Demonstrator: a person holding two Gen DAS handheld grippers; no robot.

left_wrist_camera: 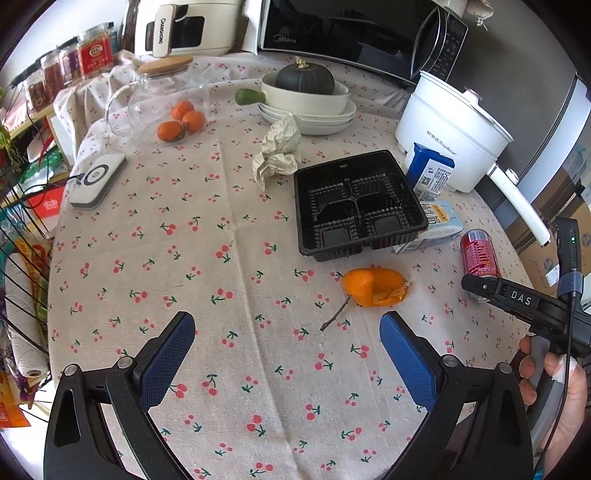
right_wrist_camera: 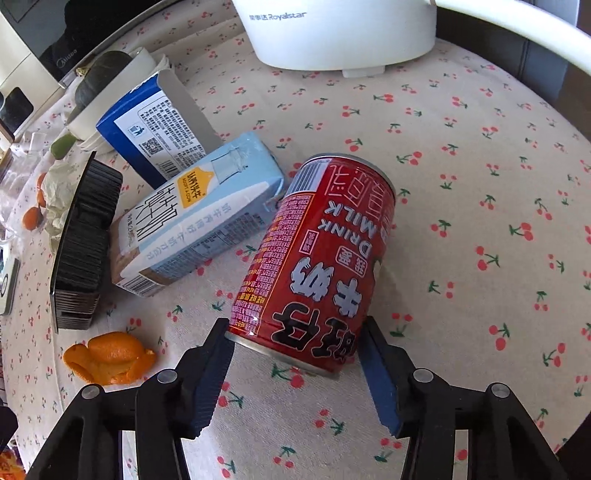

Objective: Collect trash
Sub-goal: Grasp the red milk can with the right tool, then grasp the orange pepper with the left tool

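Note:
A red milk can [right_wrist_camera: 317, 251] stands on the cherry-print tablecloth, and my right gripper [right_wrist_camera: 295, 332] is shut on its lower part, a blue pad against each side. The left wrist view shows the same can [left_wrist_camera: 478, 253] at the right, with a right gripper finger in front of its base. My left gripper [left_wrist_camera: 288, 325] hangs open over bare cloth. Just beyond its right finger lie an orange peel [left_wrist_camera: 375, 288] and a small twig [left_wrist_camera: 334, 314]. A black plastic tray [left_wrist_camera: 358, 203], crumpled paper [left_wrist_camera: 277, 151], a light blue milk carton [right_wrist_camera: 192, 221] and a blue box [right_wrist_camera: 151, 129] lie farther back.
A white electric pot [left_wrist_camera: 450, 129] with a long handle stands behind the can. A bowl with a dark squash [left_wrist_camera: 304, 79], a glass jar with oranges [left_wrist_camera: 170, 99], a white charger [left_wrist_camera: 98, 179] and a microwave [left_wrist_camera: 351, 29] fill the back. A wire rack [left_wrist_camera: 22, 295] stands off the left edge.

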